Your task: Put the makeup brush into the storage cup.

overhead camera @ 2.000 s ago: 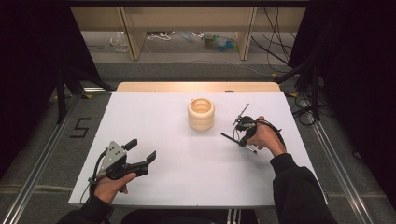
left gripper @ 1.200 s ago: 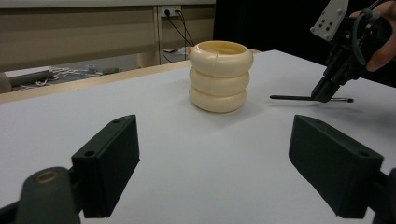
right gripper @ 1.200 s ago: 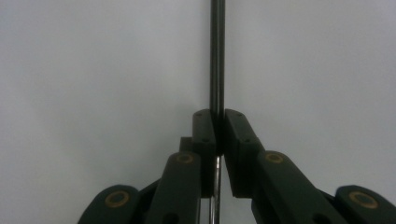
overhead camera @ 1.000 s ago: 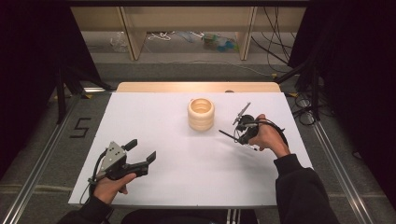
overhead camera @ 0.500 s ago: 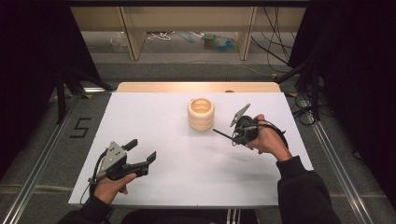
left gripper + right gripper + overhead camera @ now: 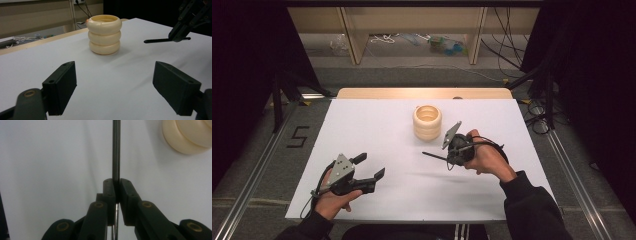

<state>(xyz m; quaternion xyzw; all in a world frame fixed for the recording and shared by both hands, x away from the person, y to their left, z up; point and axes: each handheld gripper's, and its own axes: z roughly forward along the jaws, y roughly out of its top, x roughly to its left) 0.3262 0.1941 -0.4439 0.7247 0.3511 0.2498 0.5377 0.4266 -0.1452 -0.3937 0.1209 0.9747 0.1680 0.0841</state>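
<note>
A thin rod (image 6: 116, 150) is clamped in the right gripper (image 6: 455, 150), held level near the ringed holder (image 6: 427, 121), likely for insertion. Left gripper (image 6: 364, 172) is parked near-left, jaws wide.

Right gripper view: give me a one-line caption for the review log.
Right gripper shut on a thin dark rod above the white table, cream ringed holder at upper right.

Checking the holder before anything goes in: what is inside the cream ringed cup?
The cream ringed cup shows an open mouth and bare upper inner wall; its bottom is hidden by the rim.
</note>
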